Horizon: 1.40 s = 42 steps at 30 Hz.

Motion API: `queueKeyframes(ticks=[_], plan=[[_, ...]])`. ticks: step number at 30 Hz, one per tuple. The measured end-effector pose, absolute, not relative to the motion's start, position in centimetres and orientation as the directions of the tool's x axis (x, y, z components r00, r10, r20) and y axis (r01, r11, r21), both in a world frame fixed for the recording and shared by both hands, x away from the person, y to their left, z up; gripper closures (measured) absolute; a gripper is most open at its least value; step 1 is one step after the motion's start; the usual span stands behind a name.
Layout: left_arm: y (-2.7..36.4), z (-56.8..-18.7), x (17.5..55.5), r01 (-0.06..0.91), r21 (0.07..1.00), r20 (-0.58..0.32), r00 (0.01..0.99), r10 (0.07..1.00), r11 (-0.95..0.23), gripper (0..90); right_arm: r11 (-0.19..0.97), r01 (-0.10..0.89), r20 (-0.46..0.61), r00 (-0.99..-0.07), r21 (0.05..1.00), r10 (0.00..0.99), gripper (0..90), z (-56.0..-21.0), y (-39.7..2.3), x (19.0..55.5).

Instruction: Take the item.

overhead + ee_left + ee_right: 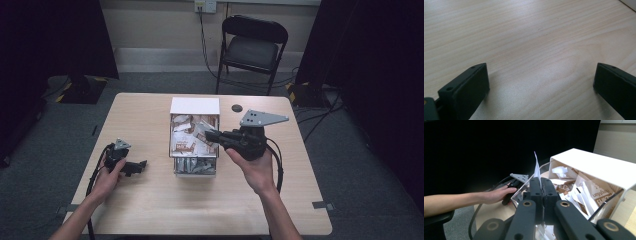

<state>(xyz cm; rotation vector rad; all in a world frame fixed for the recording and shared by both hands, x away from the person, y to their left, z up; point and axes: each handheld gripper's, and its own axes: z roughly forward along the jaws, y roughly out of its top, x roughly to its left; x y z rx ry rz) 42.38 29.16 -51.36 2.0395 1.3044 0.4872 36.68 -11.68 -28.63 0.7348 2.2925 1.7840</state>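
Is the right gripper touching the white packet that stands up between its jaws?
Touching. In the right gripper view, the right gripper has both jaws pressed shut on the white packet, with no gap visible.

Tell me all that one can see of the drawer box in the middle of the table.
The drawer box has a white top and a clear drawer pulled out toward the person. The drawer is full of loose sachets, white and brown, some printed. It stands flat at the table's centre. The right gripper hangs over the drawer, jaws shut on one white sachet standing on edge.
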Motion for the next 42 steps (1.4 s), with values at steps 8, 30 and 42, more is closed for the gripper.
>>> queueKeyframes(ticks=[8, 30, 42], plan=[[29.2, -51.4, 42.4, 0.654, 0.7, -0.037, 0.434, 0.9, -0.287, 0.0, 0.152, 0.273, 0.175, -0.868, 0.95, 0.464, 89.3, -27.6, -12.2, 36.0], [29.1, -51.4, 42.4, 0.655, 0.703, -0.043, 0.43, 0.902, -0.279, 0.0, 0.134, 0.28, 0.164, -0.82, 0.951, 0.548, 89.3, -26.9, -15.7, 35.9], [29.1, -51.4, 42.4, 0.654, 0.703, -0.042, 0.43, 0.902, -0.279, 0.0, 0.113, 0.29, 0.166, -0.779, 0.95, 0.605, 89.3, -27.3, -17.4, 36.3]])
